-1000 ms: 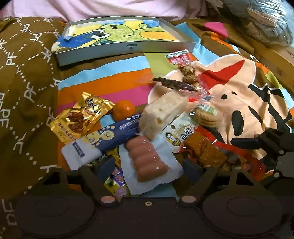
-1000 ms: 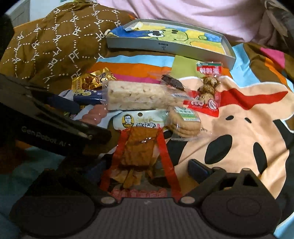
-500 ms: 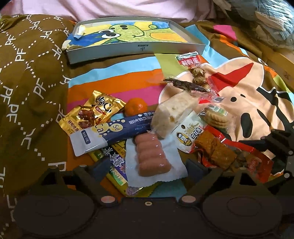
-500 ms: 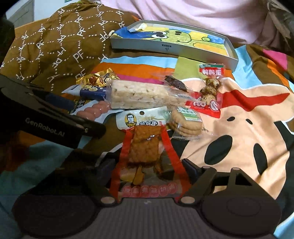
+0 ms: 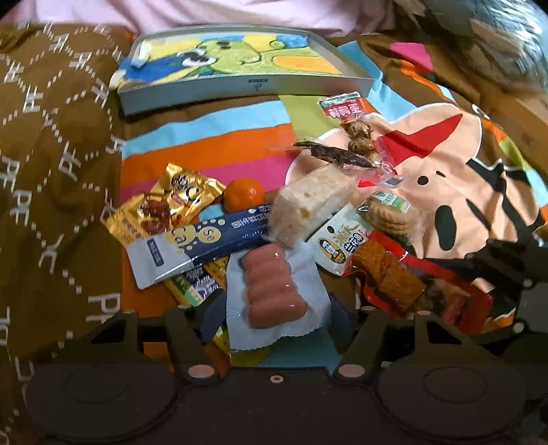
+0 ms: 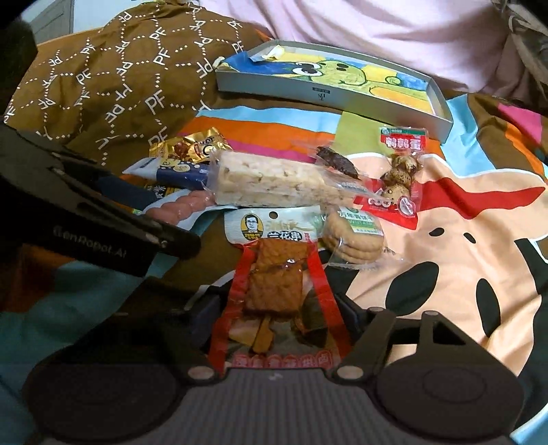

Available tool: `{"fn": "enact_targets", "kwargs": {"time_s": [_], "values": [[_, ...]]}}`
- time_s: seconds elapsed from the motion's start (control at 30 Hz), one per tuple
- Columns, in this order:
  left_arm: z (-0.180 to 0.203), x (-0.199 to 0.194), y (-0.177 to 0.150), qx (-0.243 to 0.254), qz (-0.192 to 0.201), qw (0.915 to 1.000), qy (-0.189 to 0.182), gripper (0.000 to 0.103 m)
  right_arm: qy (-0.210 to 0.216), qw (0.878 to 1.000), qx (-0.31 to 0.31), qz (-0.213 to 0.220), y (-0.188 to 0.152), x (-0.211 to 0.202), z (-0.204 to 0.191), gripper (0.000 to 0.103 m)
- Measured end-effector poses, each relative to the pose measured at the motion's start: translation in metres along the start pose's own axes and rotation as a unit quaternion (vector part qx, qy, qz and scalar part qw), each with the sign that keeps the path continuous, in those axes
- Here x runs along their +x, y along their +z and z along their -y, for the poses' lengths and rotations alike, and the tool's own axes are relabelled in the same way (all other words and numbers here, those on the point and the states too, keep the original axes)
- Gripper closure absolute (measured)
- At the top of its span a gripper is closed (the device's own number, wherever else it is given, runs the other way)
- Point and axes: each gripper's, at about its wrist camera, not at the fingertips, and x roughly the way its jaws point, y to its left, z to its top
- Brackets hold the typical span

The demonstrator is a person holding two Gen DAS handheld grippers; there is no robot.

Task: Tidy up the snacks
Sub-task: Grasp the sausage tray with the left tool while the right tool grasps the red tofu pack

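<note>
A pile of snacks lies on a colourful bedspread. My left gripper is open around the near end of a clear pack of pink sausages. My right gripper is open around a red-edged pack of brown tofu pieces. Beside them lie a rice cake bar, a blue stick pack, a gold pack, a mandarin, a biscuit pack and a red pack of quail eggs. A grey tray with a cartoon liner sits beyond.
A brown patterned pillow rises on the left. A pink blanket lies behind the tray. The left gripper's body crosses the left of the right wrist view. The bedspread's cartoon face spreads to the right.
Both grippers have pulled back slightly and tilted up, so the snacks and tray sit lower and nearer the frame centre. The snacks have not shifted on the bedspread.
</note>
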Motion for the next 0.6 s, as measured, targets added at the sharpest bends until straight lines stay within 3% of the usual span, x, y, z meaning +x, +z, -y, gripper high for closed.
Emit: {"fn": "enact_targets", "kwargs": {"time_s": [0.2, 0.33, 0.43, 0.5, 0.6], "values": [[-0.009, -0.007, -0.003, -0.031, -0.018, 0.9991, -0.024, 0.035, 0.004, 1.000, -0.016, 0.008, 0.001, -0.006, -0.004, 0.039], [-0.008, -0.003, -0.002, -0.020, -0.014, 0.9996, -0.014, 0.026, 0.013, 1.000, 0.002, -0.006, 0.004, 0.002, 0.002, 0.027], [-0.008, 0.001, 0.000, -0.010, -0.009, 0.9998, -0.011, 0.024, 0.027, 0.999, 0.031, -0.013, 0.007, 0.009, 0.009, 0.024], [-0.005, 0.004, -0.001, 0.001, -0.009, 1.0000, -0.004, 0.026, 0.030, 0.999, 0.035, -0.016, 0.009, 0.013, 0.010, 0.024], [0.001, 0.004, -0.003, 0.030, -0.006, 0.9995, 0.010, 0.037, 0.017, 1.000, 0.015, -0.020, 0.009, 0.016, 0.003, 0.027]]}}
